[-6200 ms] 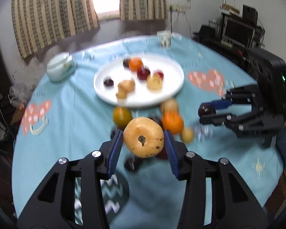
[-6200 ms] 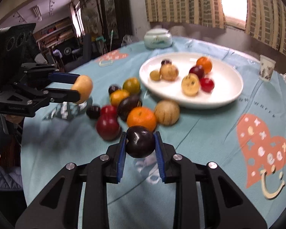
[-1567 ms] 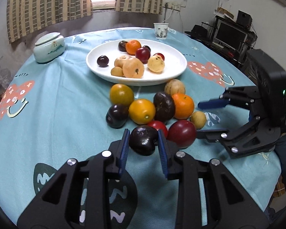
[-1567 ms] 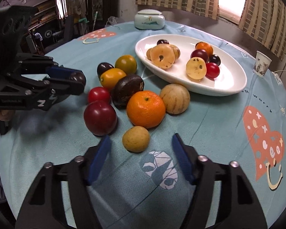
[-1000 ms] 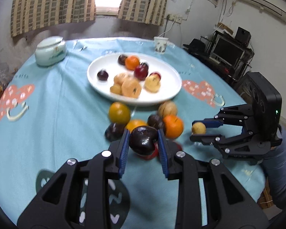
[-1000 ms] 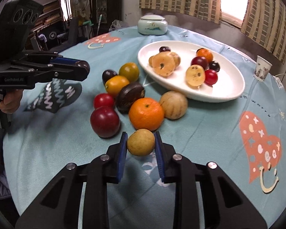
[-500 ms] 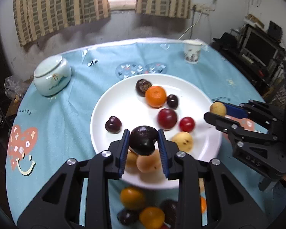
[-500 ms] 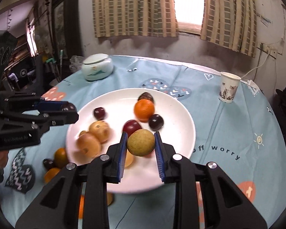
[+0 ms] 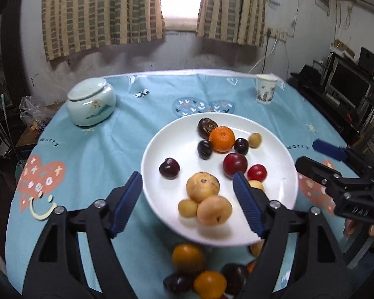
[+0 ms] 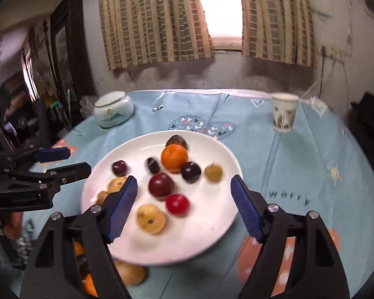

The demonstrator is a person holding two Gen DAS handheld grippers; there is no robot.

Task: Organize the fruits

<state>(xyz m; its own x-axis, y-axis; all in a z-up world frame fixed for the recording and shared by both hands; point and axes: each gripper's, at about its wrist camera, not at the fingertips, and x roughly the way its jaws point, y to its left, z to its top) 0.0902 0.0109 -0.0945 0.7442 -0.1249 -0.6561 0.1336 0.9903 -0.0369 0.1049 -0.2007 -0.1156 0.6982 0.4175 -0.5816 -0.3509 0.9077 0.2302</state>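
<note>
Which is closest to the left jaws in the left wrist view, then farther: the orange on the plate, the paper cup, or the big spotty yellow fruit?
1. Spotty yellow fruit: on the plate's near part, between the open left jaws.
2. Orange: toward the plate's far side.
3. Paper cup: on the table beyond the plate, to the right.

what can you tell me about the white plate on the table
The white plate is a wide, round, shallow dish, glossy like glazed ceramic, resting flat on the light blue tablecloth. It holds a loose cluster of small fruits: an orange mandarin, dark plums, red ones and several yellow-tan ones. More fruit lies on the cloth by its near rim. Neither hand-held gripper touches it.
</note>
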